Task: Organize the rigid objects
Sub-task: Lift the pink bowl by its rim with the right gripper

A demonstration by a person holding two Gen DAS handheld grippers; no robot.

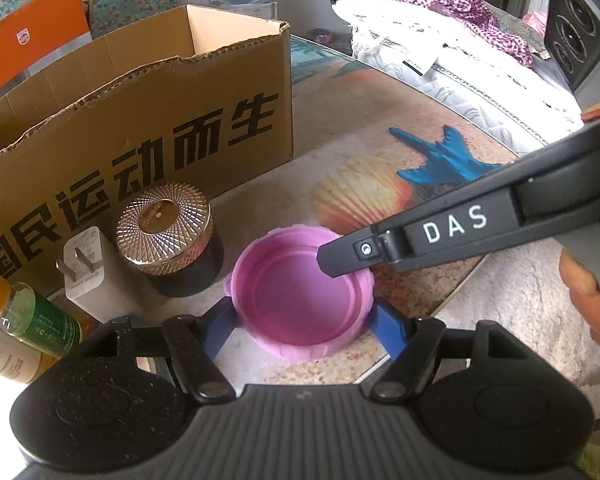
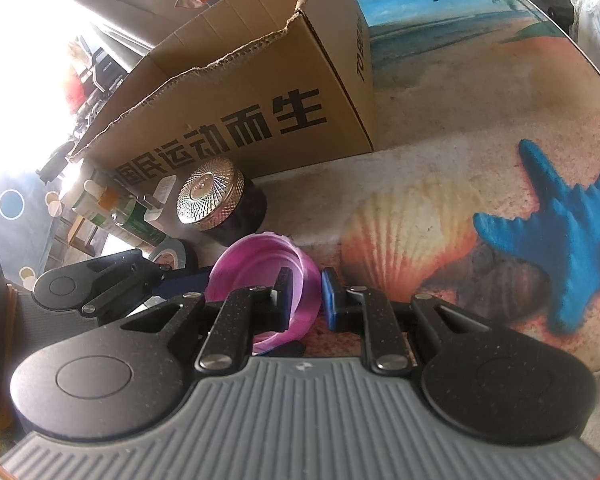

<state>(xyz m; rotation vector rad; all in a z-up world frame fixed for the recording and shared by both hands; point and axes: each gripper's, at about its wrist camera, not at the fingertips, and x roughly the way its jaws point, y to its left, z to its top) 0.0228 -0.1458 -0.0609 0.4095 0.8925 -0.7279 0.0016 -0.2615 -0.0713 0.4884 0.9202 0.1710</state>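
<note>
- The pink lid (image 1: 302, 300) lies upside down, hollow side up, on the table (image 1: 500, 300), in front of the cardboard box (image 1: 140, 120) and not far from the table's near edge.
- The left gripper (image 1: 304, 326) stands wide around the lid: one blue finger (image 1: 220, 330) on each side, at or just beside its wall. I cannot tell if the pads press on it; they look loose.
- The right gripper (image 2: 306, 294) is pinched narrow on the lid's rim, one finger inside the hollow and one outside. In its own view the lid seems tilted, so I judge that this side is raised a little.
- Step in hand, as I judge it: the lid is passing between the two grippers, and the right one has the firm hold now.
- The next move probably calls for a clean lift by the right gripper, over the torn front wall of the box, then a release inside. The left fingers should be clear of the lid first, otherwise they may drag it.
- A rim pinch is a small hold; the lid may swing or slip if the lift is quick.
- Near the box's front wall stand a dark jar (image 1: 172, 240) with a gold top, a white plug (image 1: 92, 272) and some bottles (image 1: 40, 316); they are apart from the lid.
</note>
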